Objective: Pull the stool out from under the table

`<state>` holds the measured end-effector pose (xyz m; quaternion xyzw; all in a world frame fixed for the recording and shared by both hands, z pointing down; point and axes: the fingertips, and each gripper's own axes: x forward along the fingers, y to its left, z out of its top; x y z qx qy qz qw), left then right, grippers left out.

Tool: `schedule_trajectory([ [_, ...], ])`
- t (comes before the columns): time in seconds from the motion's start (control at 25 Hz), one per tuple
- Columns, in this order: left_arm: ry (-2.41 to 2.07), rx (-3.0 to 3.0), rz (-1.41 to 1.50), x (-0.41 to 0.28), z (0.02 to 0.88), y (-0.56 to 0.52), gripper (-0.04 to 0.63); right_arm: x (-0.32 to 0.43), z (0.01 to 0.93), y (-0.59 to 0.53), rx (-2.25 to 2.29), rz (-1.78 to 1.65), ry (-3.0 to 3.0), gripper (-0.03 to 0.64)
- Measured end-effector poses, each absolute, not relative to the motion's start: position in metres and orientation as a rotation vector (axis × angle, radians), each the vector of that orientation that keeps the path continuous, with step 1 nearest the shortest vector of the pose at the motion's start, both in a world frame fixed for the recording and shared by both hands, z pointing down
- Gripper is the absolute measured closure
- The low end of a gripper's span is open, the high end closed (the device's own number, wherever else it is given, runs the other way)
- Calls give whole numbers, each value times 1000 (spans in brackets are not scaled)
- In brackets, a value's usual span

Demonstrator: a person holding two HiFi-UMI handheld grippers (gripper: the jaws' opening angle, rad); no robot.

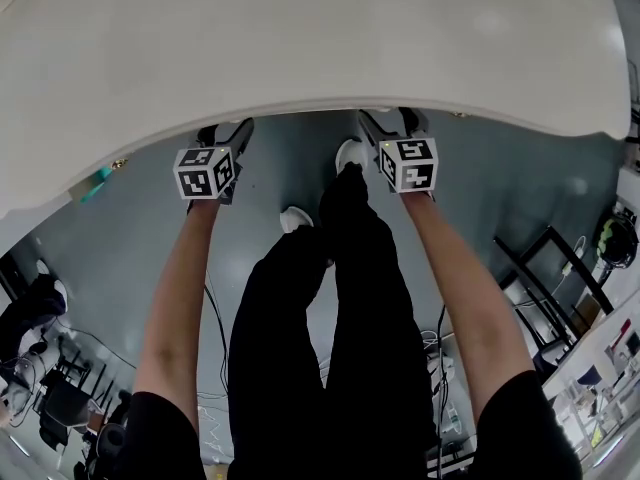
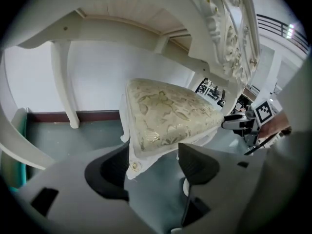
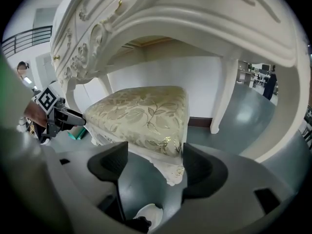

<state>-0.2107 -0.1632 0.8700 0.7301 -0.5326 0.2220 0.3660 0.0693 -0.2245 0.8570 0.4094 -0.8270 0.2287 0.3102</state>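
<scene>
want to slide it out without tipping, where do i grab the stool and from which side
Grip the stool at its two near corners, on the white frame, one tool per corner, coming from the open side of the table where you stand. Those corners jut outward; the left tool and right tool straddle them, open.

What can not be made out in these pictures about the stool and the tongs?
- Left gripper view: most legs of the stool are hidden behind its own top and the left tongs.
- Right gripper view: the same, behind the right tongs.
- Head view: the stool and both tongs' tips are hidden under the table.
</scene>
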Motion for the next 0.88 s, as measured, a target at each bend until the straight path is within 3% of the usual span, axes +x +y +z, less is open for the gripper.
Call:
schedule_trajectory([
  [0.88, -1275, 1857, 576, -188, 870, -157, 268, 85, 860, -221, 1049, 700, -2146, 259],
])
